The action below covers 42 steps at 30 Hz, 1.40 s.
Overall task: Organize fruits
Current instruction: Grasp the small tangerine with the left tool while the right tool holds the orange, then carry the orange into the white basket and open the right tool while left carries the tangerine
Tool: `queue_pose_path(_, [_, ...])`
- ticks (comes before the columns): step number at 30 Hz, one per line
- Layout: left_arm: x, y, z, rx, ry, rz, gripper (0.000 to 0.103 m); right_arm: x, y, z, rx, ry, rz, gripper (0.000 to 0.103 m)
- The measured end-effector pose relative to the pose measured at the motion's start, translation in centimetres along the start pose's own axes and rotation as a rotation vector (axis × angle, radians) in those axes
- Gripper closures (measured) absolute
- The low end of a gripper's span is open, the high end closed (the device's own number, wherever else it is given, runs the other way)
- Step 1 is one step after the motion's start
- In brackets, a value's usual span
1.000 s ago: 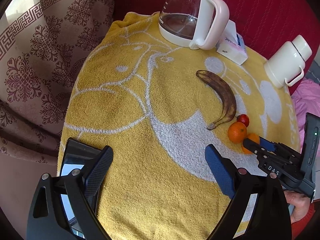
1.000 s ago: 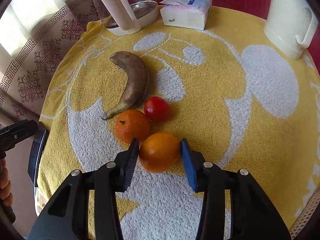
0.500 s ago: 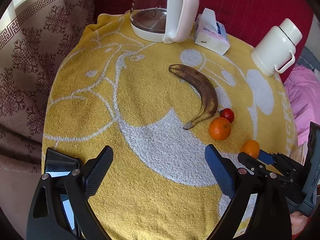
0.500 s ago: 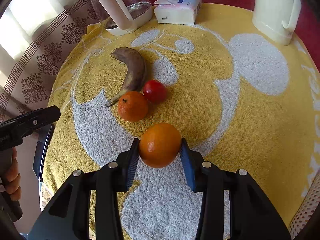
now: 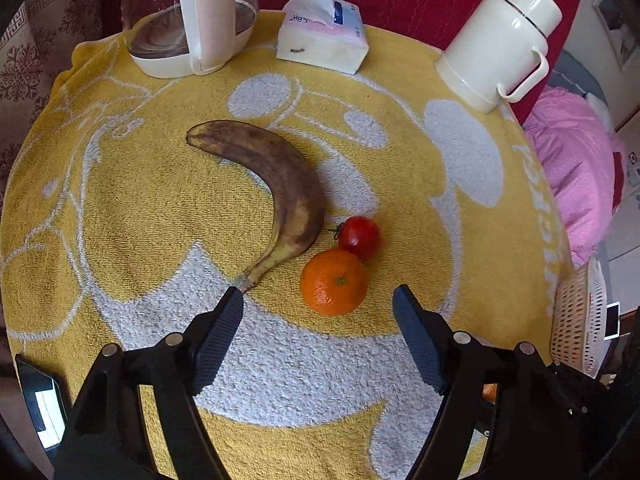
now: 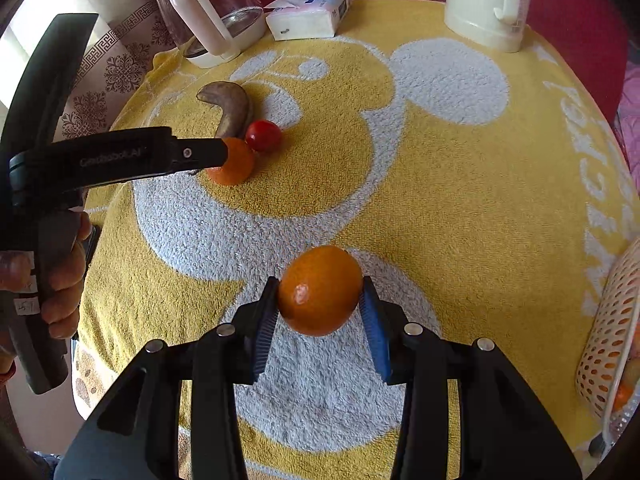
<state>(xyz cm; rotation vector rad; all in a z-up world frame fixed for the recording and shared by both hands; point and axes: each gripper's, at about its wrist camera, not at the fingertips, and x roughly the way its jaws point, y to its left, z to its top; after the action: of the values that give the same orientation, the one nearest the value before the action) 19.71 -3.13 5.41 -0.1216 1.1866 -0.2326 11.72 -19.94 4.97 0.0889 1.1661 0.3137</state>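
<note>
On the yellow towel (image 5: 140, 208) lie a brown-spotted banana (image 5: 276, 184), a small red tomato (image 5: 359, 235) and a mandarin (image 5: 334, 282). My left gripper (image 5: 316, 300) hovers just short of the mandarin. Its jaws are closing and no pad touches the fruit. In the right wrist view my right gripper (image 6: 320, 298) is shut on an orange (image 6: 320, 290), held above the towel away from the other fruit. The left gripper's body (image 6: 120, 156) reaches in over the mandarin (image 6: 232, 164) there. A white perforated basket (image 6: 612, 328) with fruit inside stands at the right edge.
At the back stand a glass kettle with a pale handle (image 5: 188, 20), a tissue pack (image 5: 320, 36) and a cream thermos jug (image 5: 496, 36). A phone (image 5: 40, 400) lies at the towel's near-left edge. Pink bedding (image 5: 568, 160) is off to the right.
My left gripper swung right and forward to the mandarin and its jaws narrowed. My right gripper carried the orange away from the other fruit, toward the near right by the basket.
</note>
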Motion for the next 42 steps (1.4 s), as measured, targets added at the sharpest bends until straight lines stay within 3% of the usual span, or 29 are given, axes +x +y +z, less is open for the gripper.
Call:
queue_pose_path(4, [1.3,-0.7,0.4,-0.002,0.016,0.001,0.041,-0.8,-0.3,-0.7,-0.019,-0.004,-0.013,0.062])
queue_pose_path(14, [2.8,-1.5,-0.2,-0.013,0.015,0.054,0.062,-2.7,-2.2,-2.2,-0.021,-0.015,-0.023,0.062])
queue_pose_path(32, [-2.5,-2.6,-3.7,-0.096,-0.024,0.063,0.063,-7.2,-5.2,-3.4,-0.009,-0.082,0.016,0.062])
queue_pose_path(42, [-5.0,-5.7,-5.7,-0.088,-0.049,0.083,0.062,-10.4,-8.1,-4.6,0.032,-0.137,0.027,0.062])
